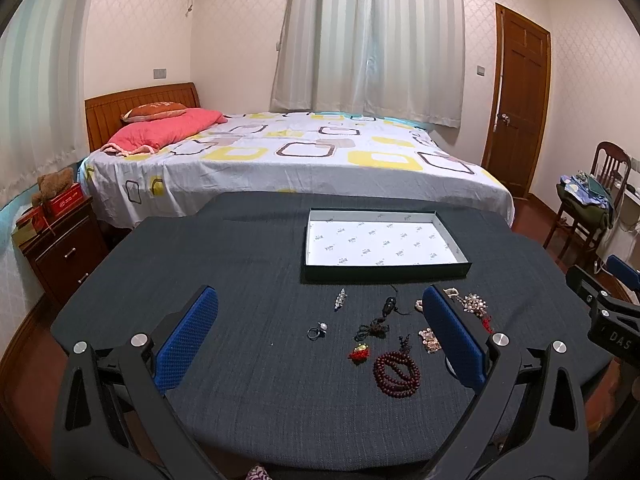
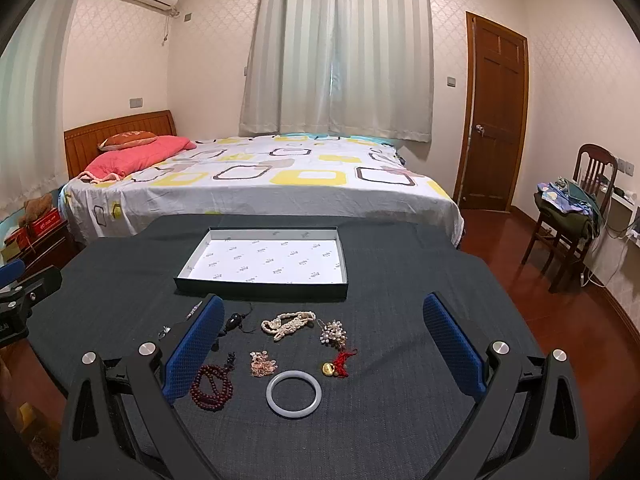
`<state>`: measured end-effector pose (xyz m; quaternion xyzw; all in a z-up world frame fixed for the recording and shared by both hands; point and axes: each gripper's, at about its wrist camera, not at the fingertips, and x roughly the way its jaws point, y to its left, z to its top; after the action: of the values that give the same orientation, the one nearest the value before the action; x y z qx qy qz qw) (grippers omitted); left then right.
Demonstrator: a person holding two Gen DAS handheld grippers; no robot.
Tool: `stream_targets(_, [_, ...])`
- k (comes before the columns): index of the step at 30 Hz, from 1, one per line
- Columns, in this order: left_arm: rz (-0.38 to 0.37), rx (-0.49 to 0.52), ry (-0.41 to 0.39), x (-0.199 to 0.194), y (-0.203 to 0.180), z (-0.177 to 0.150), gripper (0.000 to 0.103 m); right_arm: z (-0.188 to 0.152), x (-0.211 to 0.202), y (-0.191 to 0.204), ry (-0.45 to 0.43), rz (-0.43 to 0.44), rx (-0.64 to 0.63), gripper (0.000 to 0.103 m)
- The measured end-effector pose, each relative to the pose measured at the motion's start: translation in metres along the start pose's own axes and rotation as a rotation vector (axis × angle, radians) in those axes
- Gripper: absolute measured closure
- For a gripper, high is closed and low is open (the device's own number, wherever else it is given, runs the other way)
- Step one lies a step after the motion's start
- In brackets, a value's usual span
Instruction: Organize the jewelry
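Observation:
Jewelry lies loose on a dark cloth table [image 1: 240, 380] in front of an empty shallow box [image 1: 384, 276] with white lining; the box also shows in the right wrist view [image 2: 260, 286]. In the left wrist view I see a pearl ring [image 1: 317, 331], a crystal clip [image 1: 340, 299], a dark cord pendant [image 1: 388, 307], a red charm [image 1: 359, 352] and dark red beads [image 1: 397, 372]. In the right wrist view I see a white bangle [image 2: 293, 393], a pearl strand [image 2: 287, 323], a pearl brooch [image 2: 333, 333], a gold-and-red charm [image 2: 338, 364] and pink beads [image 2: 262, 363]. My left gripper [image 1: 320, 344] and right gripper [image 2: 320, 350] are open, empty, above the table.
A bed [image 1: 280, 160] stands behind the table. A nightstand [image 1: 60, 248] is at the left. A wooden door [image 2: 496, 120] and a chair [image 2: 572, 216] piled with clothes are at the right. The right gripper's body [image 1: 608, 312] shows at the left view's right edge.

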<state>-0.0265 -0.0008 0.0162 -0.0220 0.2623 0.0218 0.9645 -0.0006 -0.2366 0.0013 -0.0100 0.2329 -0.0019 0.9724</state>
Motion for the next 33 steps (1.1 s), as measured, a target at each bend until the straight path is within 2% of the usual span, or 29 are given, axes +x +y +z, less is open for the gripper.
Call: stream_targets(33, [-0.009,-0.006,0.025,0.0047,-0.0025,-0.0084,0.003,-0.0004,0.0014,0.0014,0.006,0.005,-0.003,0.006])
